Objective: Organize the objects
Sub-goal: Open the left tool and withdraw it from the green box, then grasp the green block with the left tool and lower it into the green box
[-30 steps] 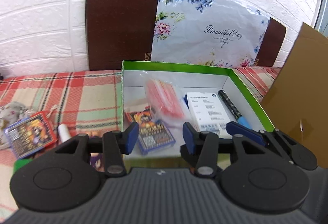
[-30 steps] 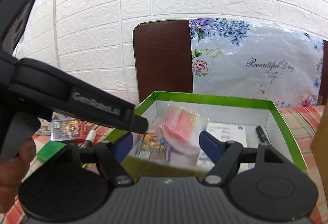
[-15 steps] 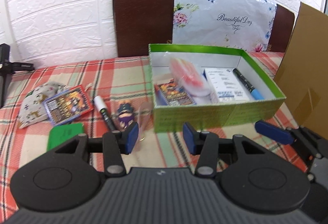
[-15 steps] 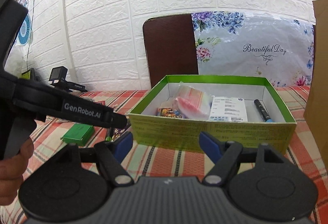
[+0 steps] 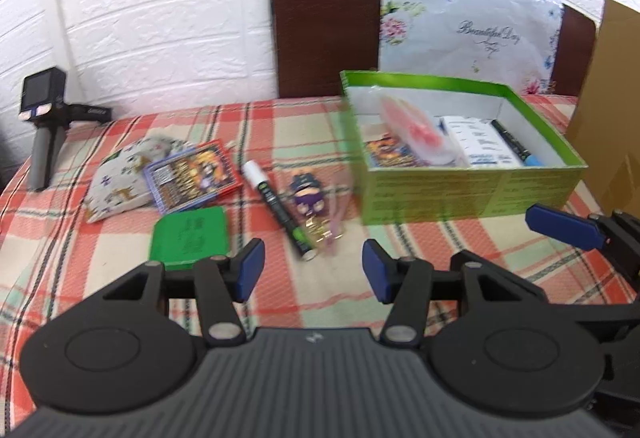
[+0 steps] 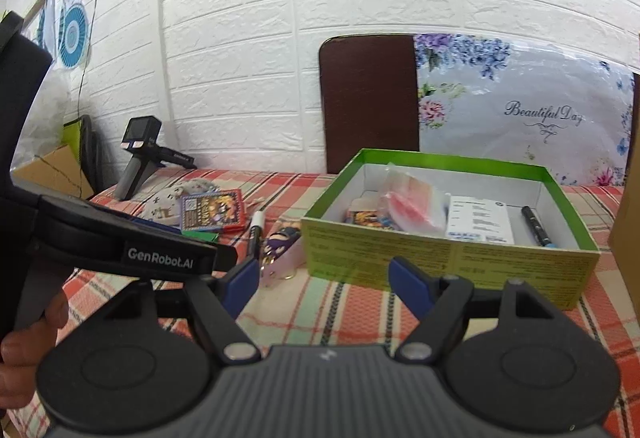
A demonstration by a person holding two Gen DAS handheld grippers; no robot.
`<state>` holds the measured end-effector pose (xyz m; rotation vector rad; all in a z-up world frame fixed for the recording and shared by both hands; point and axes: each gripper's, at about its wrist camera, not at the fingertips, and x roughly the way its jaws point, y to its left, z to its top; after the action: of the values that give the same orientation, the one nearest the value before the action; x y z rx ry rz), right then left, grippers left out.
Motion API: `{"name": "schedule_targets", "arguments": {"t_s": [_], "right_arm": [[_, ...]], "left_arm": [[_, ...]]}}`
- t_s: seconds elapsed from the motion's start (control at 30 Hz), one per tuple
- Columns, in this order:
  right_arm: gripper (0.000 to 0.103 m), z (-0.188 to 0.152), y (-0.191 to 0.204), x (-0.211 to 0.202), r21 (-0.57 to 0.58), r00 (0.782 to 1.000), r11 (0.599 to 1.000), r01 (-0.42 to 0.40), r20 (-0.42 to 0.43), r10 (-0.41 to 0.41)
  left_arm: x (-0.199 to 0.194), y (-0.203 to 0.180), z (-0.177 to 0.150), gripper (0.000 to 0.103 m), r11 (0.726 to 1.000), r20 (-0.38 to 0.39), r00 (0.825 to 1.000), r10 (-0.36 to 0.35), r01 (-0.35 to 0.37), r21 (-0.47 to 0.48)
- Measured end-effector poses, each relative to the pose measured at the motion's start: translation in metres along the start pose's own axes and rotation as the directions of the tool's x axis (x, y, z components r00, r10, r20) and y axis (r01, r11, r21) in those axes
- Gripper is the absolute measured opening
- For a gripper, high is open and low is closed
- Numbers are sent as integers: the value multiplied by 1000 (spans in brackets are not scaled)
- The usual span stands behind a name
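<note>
A green box (image 5: 472,193) (image 6: 448,258) sits on the checked tablecloth and holds a card pack, a pink plastic bag (image 5: 412,129), a white leaflet and a black pen (image 5: 514,147). Left of it lie a black-and-white marker (image 5: 276,203) (image 6: 254,232), a purple figure keychain (image 5: 308,197), a green card (image 5: 190,236), a card pack (image 5: 194,175) (image 6: 212,213) and a patterned cloth pouch (image 5: 116,177). My left gripper (image 5: 312,274) is open and empty, above the cloth in front of the marker and keychain. My right gripper (image 6: 320,280) is open and empty, in front of the box.
A black handheld camera on a grip (image 5: 42,117) (image 6: 140,153) stands at the far left by the white brick wall. A brown chair back with a floral bag (image 5: 460,25) is behind the box. A cardboard sheet (image 5: 612,97) stands at the right.
Both grippers have pulled back from over the box and stay open. The left one has swung left, so the loose objects on the cloth now lie ahead of it.
</note>
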<state>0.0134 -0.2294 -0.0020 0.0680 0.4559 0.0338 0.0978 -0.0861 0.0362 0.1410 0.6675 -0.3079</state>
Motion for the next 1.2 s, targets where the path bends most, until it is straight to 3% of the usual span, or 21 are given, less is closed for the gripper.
{"name": "schedule_targets", "arguments": {"t_s": [0.5,0.7,0.83,0.93,1.03,1.13,1.2], "right_arm": [[74,-11,46,29,-86,993,994,-69,-98,60],[74,-17,61,46,-107,982,986,-127,-157,110],[74,-15,75,67,-104,967,979,-175,-205,151],[74,-11,88,88,-119,956,970,-211,-233,179],[74,-6,102,112,-160,952,962,-219,-252,175],[74,-2,114,132,-189,948,955,-228,-269,173],[74,0,120,142,-218,947,948,-232,-273,169]], "left_arm": [[24,81,-32,57,983,-97,989,111,-124,-138],[33,132,-47,58,949,-138,974,177,-206,-237],[28,159,-48,60,927,-122,972,199,-227,-297],[26,179,-44,60,909,-110,985,134,-167,-381],[30,186,-31,60,903,-84,996,26,-59,-425],[40,178,-14,61,913,-44,998,-51,28,-406],[48,169,-4,67,926,-30,997,-77,61,-372]]}}
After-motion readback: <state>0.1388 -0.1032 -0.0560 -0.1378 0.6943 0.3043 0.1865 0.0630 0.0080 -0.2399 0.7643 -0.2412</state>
